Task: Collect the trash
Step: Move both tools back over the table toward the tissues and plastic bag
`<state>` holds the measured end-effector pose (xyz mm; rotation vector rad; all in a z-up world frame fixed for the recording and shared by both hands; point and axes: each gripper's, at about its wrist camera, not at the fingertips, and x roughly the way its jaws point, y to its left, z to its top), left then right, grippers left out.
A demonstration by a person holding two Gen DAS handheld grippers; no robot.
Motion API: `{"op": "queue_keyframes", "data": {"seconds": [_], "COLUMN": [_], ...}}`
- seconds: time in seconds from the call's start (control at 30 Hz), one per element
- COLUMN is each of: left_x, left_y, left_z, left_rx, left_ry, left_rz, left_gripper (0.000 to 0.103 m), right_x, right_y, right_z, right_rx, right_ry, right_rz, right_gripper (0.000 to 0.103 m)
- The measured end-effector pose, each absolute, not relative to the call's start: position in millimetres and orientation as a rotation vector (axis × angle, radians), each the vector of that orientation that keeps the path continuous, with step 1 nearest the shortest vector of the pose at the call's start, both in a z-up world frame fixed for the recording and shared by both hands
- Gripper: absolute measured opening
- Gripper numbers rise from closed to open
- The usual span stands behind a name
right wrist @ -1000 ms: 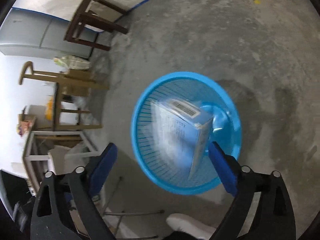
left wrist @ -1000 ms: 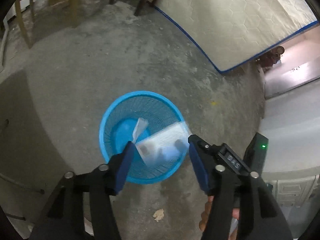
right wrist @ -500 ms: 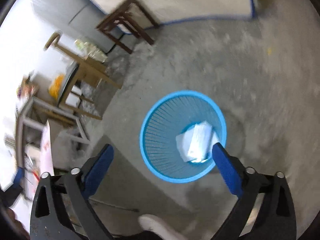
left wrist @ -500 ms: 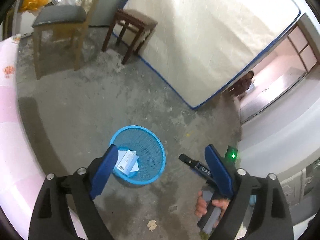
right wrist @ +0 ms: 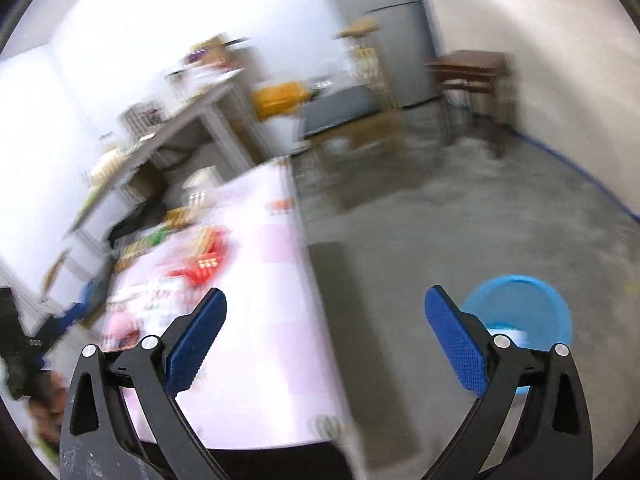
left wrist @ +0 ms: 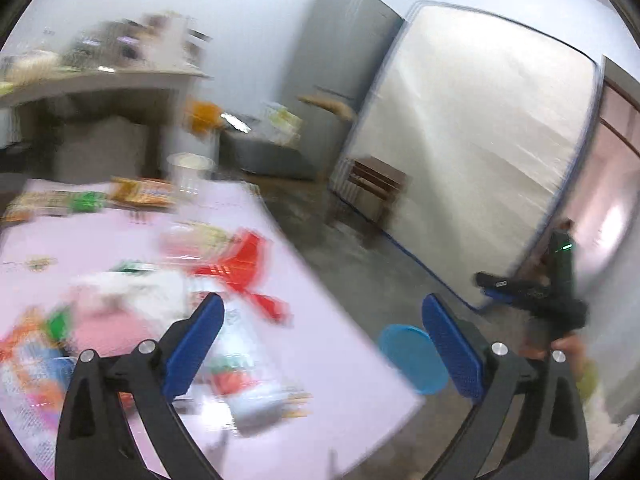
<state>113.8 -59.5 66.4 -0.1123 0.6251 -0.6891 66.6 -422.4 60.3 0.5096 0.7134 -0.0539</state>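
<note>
Left gripper (left wrist: pixel 322 314), jaws opening with nothing between them, above a pink table (left wrist: pixel 320 320) strewn with blurred wrappers (left wrist: pixel 240 264). Right gripper (right wrist: pixel 326 314), fingers spread wide and empty; blue basket (right wrist: pixel 520 312) on the floor beside the table.

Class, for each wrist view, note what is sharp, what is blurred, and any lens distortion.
Left wrist view: the left gripper is sharp; the litter on the pink table smears into streaks; the mattress edge bows. Right wrist view: the right gripper is crisp; the shelf, table and floor are motion-blurred; the blue basket is soft; dark rounded corners show the fisheye.
</note>
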Motion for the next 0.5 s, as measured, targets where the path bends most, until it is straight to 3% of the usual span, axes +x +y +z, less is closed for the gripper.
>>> {"op": "queue_keyframes", "data": {"seconds": [0.2,0.5], "left_x": [136.3,181.1], "left_y": [17.5,34.4], "left_z": [59.9,40.3], "left_rx": [-0.158,-0.139], "left_ry": [0.604,0.684], "left_rz": [-0.53,-0.545], "left_gripper": [0.097,0.067], "right_x": [155.6,285.2], "right_y": [-343.8,-260.2], "right_z": [70.4,38.9], "right_rx": [0.556,0.664], "right_ry": [0.819,1.059], "right_rz": [0.241,0.362], "right_gripper": [0.095,0.077]}}
